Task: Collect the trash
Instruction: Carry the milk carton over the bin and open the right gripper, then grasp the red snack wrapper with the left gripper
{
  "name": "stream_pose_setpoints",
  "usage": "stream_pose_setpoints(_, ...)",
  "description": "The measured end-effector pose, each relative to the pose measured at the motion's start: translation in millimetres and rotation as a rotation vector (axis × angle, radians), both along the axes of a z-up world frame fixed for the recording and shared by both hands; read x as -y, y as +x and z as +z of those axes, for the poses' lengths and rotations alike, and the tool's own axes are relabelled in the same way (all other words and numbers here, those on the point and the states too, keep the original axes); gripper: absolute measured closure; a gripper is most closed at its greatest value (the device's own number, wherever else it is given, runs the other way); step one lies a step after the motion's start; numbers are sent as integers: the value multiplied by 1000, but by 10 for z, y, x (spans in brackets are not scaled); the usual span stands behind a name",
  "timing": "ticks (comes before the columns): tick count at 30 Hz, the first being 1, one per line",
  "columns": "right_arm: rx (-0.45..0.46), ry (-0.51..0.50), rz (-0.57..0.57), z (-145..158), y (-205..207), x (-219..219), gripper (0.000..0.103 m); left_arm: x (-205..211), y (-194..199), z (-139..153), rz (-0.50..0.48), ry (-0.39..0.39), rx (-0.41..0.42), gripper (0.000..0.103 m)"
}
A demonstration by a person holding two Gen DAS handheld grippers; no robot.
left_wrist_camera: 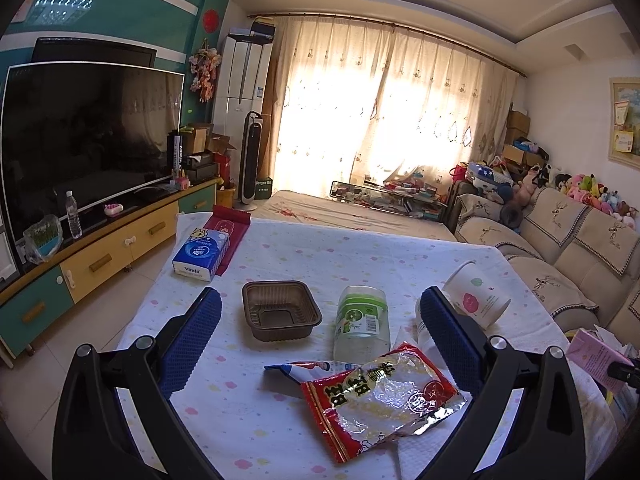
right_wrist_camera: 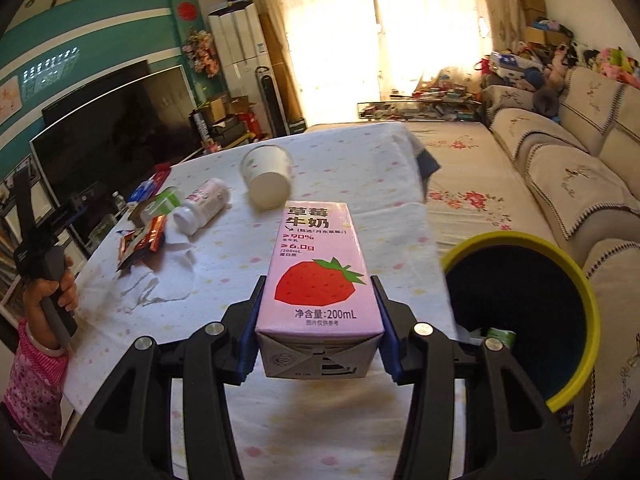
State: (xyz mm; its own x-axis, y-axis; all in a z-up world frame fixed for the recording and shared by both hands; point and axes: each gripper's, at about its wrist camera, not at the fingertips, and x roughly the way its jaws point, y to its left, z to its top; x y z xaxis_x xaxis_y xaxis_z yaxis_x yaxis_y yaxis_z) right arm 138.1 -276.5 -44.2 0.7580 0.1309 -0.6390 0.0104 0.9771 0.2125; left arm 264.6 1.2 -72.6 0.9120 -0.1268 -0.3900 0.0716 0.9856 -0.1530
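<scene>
One milk carton (right_wrist_camera: 318, 280) clamped between right tongs (right_wrist_camera: 319, 322), beside bin (right_wrist_camera: 576, 280)

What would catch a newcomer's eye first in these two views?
The pink strawberry milk carton, clamped in the right claw above the table, with the yellow-rimmed bin just to its right. In the left view, a red snack wrapper lies between the open left claw fingers, a brown tray beyond it.
</scene>
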Motion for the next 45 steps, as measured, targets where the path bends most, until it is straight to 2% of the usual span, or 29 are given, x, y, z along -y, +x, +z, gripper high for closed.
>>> stream_pose_setpoints(7, -54, -41, -275, -165, -92, 766, 56, -6, 1, -4, 2, 5, 0, 5)
stream_pose_setpoints(15, -127, -51, -415, -471, -80, 1138, 53, -12, 4, 8, -1, 24, 2, 5)
stream_pose_setpoints(20, -87, -8, -415, -455, -96, 1090, 51, 20, 12, 2, -3, 43, 6, 5)
stream_pose_setpoints(27, 73, 40, -339, -153, -73, 706, 43, 150, -3, 0, -36, 76, 12, 5)
stream_pose_setpoints(29, 102, 41, -316, -93, -26, 602, 43, 203, -22, 6, -71, 62, -16, 5)
stream_pose_setpoints(32, 142, 26, -296, -44, 37, 461, 37, 339, -94, 1, -113, 53, -90, 5)
stream_pose_setpoints(35, 167, 4, -276, -24, 95, 339, 37, 486, -168, -96, -158, 60, -179, 5)
stream_pose_setpoints(39, 191, -6, -264, -4, 97, 275, 35, 702, -142, -279, -217, 135, -258, 5)
stream_pose_setpoints(43, 185, -14, -266, 1, 120, 255, 33, 917, -69, -390, -247, 337, -279, 5)
stream_pose_setpoints(45, 181, -13, -264, -4, 132, 249, 32, 988, -30, -411, -264, 410, -288, 5)
